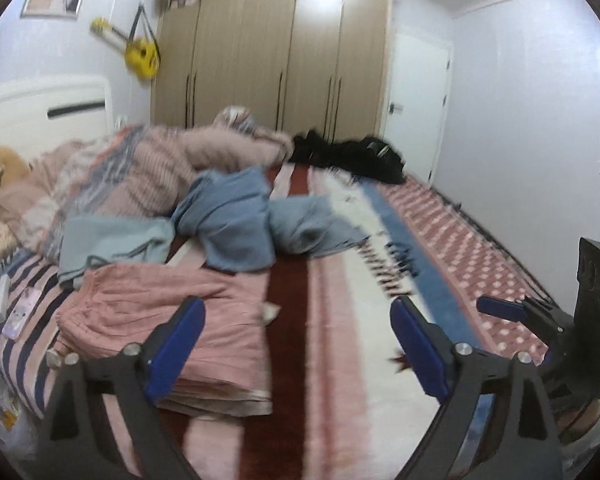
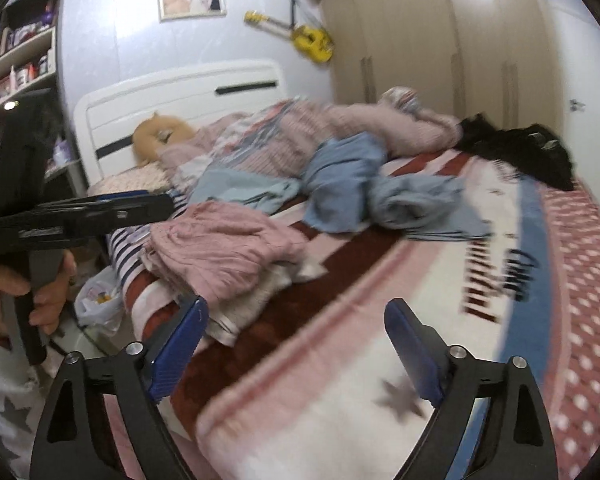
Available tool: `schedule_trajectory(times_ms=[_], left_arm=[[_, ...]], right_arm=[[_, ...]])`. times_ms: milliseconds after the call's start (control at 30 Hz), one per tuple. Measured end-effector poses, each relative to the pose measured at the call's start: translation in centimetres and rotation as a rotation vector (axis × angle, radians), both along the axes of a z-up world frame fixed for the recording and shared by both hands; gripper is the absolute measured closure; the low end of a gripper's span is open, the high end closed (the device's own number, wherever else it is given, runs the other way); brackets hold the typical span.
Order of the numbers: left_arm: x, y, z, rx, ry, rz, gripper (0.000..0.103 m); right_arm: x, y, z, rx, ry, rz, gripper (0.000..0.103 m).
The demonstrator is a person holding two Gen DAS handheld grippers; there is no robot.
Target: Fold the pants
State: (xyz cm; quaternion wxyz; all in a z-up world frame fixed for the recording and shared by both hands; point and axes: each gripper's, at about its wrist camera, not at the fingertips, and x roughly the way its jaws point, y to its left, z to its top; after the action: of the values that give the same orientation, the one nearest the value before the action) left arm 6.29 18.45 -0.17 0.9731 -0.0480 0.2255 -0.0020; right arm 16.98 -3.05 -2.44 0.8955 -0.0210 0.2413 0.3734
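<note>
Crumpled blue pants (image 1: 256, 220) lie in a heap in the middle of the bed; they also show in the right wrist view (image 2: 380, 192). A folded pink garment (image 1: 172, 332) tops a stack of folded clothes at the bed's near left edge, also in the right wrist view (image 2: 224, 248). My left gripper (image 1: 300, 336) is open and empty, above the bed beside the stack. My right gripper (image 2: 296, 340) is open and empty, above the blanket in front of the stack. The right gripper also shows at the right of the left wrist view (image 1: 512, 308).
A light blue garment (image 1: 112, 244) lies left of the pants. A bunched pink quilt (image 1: 172, 164) and black clothes (image 1: 360, 156) lie at the far side. A phone (image 1: 20, 312) rests on the striped bed edge. A plastic bag (image 2: 100, 300) sits on the floor.
</note>
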Motion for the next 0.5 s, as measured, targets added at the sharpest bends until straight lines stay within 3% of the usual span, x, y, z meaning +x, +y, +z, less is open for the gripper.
schedule_trajectory(times_ms=[133, 233, 367, 500], left_arm=[[-2.7, -4.2, 0.3, 0.003, -0.113, 0.008, 0.002], [-4.2, -6.9, 0.1, 0.012, -0.18, 0.017, 0.002], [-5.2, -8.9, -0.1, 0.032, -0.226, 0.016, 0.002], [-5.4, -9.6, -0.3, 0.026, -0.227, 0.003, 0.002]], right_arm=[[-3.4, -6.1, 0.7, 0.035, -0.078, -0.112, 0.006], [-6.3, -9.9, 1.0, 0.052, -0.163, -0.199, 0.001], [-9.0, -12.9, 1.3, 0.065, -0.248, -0.286, 0.001], [-10.4, -14.8, 1.7, 0.079, -0.268, -0.332, 0.001]])
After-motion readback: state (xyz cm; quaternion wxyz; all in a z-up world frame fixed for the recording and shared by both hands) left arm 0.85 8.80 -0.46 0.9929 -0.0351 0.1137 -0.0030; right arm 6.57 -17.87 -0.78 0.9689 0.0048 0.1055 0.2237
